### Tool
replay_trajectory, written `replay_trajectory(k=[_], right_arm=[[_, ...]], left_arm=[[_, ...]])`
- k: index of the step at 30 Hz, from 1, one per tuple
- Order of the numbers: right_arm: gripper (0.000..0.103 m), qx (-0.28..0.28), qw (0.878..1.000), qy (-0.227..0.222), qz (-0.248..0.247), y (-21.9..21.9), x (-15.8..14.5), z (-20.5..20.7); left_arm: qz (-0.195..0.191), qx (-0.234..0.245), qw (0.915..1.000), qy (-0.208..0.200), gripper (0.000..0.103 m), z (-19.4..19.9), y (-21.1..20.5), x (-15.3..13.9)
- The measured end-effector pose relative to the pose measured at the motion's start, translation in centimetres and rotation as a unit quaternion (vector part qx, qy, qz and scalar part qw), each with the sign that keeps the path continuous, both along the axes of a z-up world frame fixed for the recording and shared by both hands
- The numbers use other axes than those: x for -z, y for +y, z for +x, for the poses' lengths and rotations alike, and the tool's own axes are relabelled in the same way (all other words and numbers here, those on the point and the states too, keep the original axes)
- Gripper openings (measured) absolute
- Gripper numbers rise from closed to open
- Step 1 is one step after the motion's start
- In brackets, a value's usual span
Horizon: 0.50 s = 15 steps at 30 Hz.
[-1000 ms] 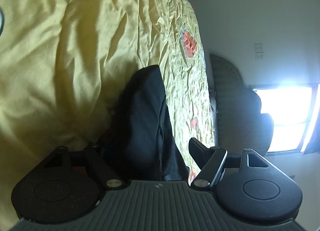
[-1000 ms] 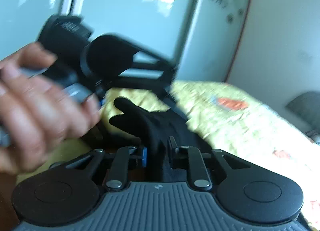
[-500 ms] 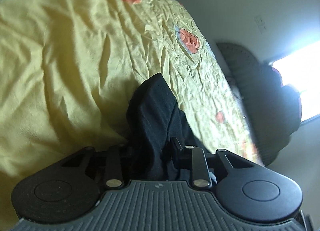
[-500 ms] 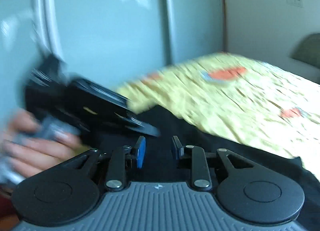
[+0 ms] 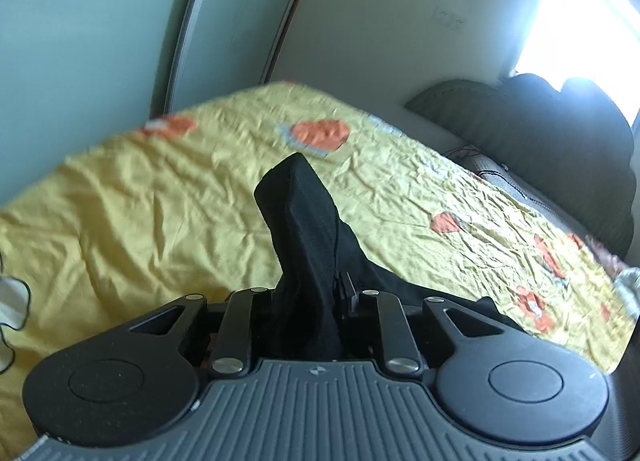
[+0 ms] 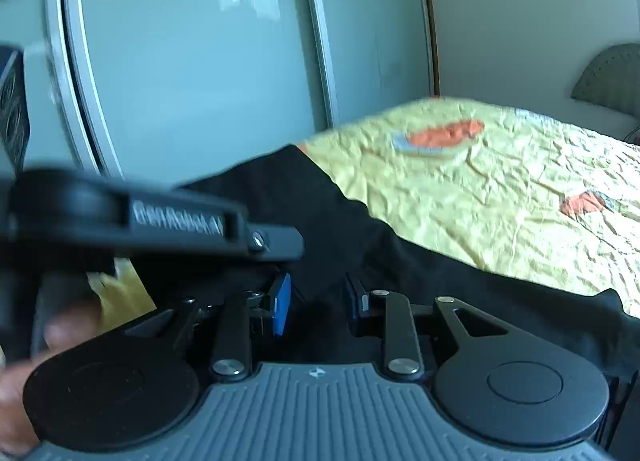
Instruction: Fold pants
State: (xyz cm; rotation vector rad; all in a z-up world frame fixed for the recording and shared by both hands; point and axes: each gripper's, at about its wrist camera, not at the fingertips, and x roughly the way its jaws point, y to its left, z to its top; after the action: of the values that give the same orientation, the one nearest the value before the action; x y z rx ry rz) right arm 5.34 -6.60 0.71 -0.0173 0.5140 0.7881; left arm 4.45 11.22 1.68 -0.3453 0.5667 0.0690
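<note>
Right now the left gripper (image 5: 310, 293) pinches a bunched peak of black pants (image 5: 308, 213), while the right gripper (image 6: 318, 301) gapes over the cloth.

My tongs work over a bed (image 5: 160, 221) spread with a wrinkled yellow sheet (image 6: 500, 189) printed with orange patches. The black pants (image 6: 400, 261) lie directly on that sheet along its near side. At the head end, dark cushions (image 5: 560, 149) rest against the wall.
</note>
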Motion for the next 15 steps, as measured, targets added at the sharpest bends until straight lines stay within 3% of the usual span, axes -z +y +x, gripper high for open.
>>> replay_trajectory(k=[8, 15], right_arm=[[0.028, 0.01, 0.998, -0.06, 0.03, -4.2, -1.7, -3.4], [0.028, 0.039, 0.994, -0.072, 0.07, -8.0, -2.7, -4.3]], left_arm=[[0.067, 0.018, 0.9961, -0.054, 0.02, -2.3, -5.1, -2.4], [0.094, 0.052, 0.991, -0.08, 0.02, -3.5, -9.8, -4.2]])
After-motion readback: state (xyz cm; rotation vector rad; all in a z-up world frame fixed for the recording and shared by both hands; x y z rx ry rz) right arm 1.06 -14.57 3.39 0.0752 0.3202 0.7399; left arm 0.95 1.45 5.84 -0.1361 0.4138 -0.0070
